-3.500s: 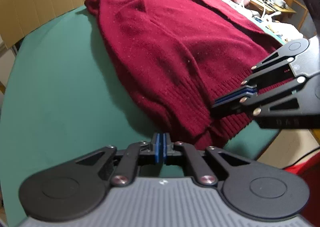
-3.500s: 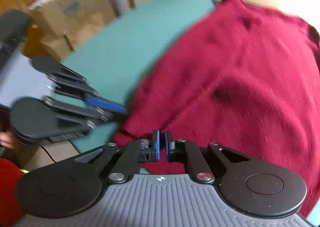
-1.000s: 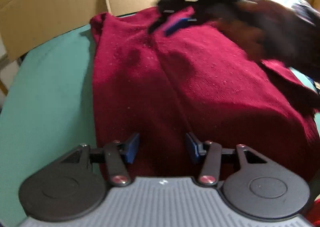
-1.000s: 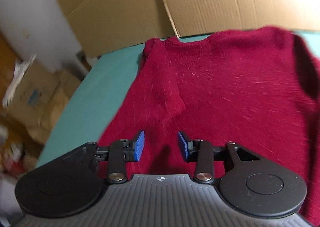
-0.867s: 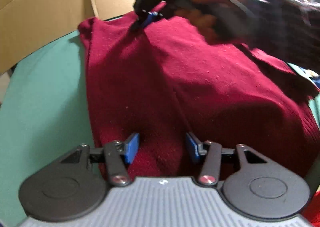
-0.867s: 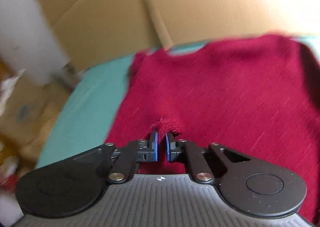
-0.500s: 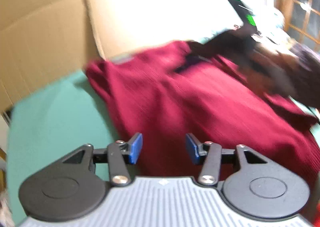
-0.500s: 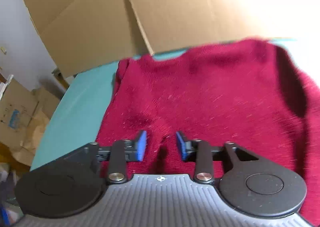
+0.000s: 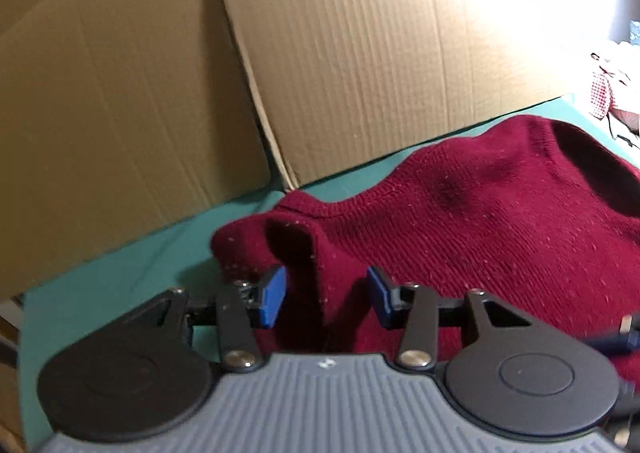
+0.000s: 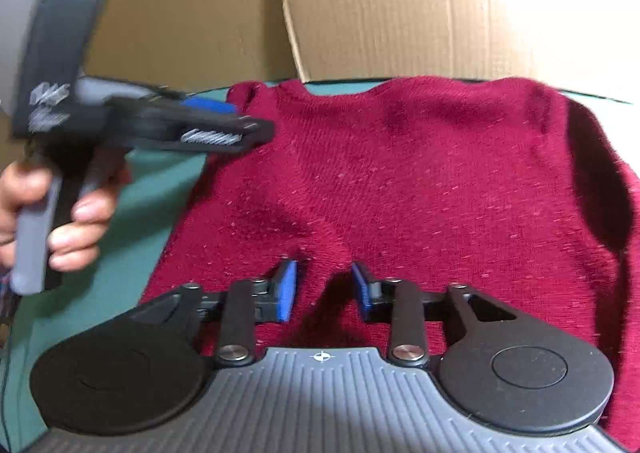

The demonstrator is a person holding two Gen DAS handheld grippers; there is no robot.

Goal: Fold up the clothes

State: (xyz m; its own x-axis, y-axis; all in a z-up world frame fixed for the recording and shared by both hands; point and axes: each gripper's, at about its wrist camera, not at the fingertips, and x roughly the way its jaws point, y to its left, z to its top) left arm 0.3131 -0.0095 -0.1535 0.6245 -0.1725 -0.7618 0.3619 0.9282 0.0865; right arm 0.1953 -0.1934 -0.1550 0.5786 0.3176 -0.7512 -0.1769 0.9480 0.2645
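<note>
Dark red knit sweater [image 10: 420,181] lies folded, rumpled at its corner.

Sweaters: one dark red knitted sweater [image 9: 480,237] lay in view, also seen from the right wrist [image 10: 420,181].
Grippers: two were present, the left gripper [image 9: 326,299] and the right gripper [image 10: 324,289], each with its jaws apart.
Blue finger pads: two showed on each gripper, four in all.
Hands: one bare hand [image 10: 60,213] was visible, wrapped around the left gripper's handle.
Green table surfaces: one [image 9: 120,253] lay under the sweater.
Cardboard panels: two [image 9: 360,53] stood behind the table, meeting at one crease.
Checked cloths: one [image 9: 600,93] showed at the far right edge.
</note>
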